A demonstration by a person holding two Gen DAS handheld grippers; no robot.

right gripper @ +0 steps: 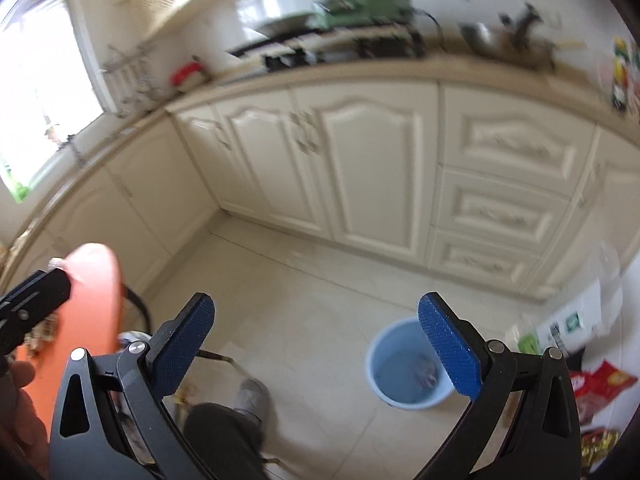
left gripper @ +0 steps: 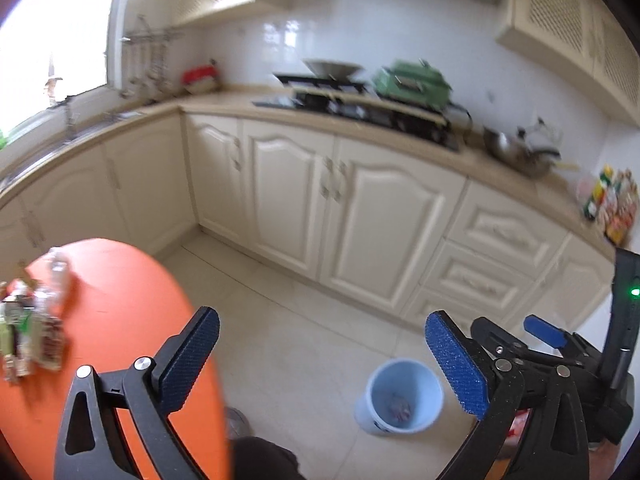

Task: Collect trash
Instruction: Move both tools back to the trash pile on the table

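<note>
Two pairs of jaws spread wide and empty above the tiled floor (left gripper: 304,320), nothing between the blue pads of either. Largest near at hand: the orange bench (left gripper: 120,312), off to the left of the left gripper (left gripper: 320,364) and close under it, well apart from the right gripper (right gripper: 316,344). On the bench's left edge, a heap of trash (left gripper: 32,332): crumpled wrappers, greenish and brown-printed, plus a clear plastic bottle (left gripper: 58,276) standing just behind; blurred, long axis not readable. Left gripper judged the nearer, needing a swing leftward and down. Ahead and lower right of both grippers, the pale blue bin (left gripper: 400,396) upright on the floor, a few scraps already at its bottom. More loose packets (right gripper: 596,384), red and gold, lying beyond the right gripper's right side.
</note>
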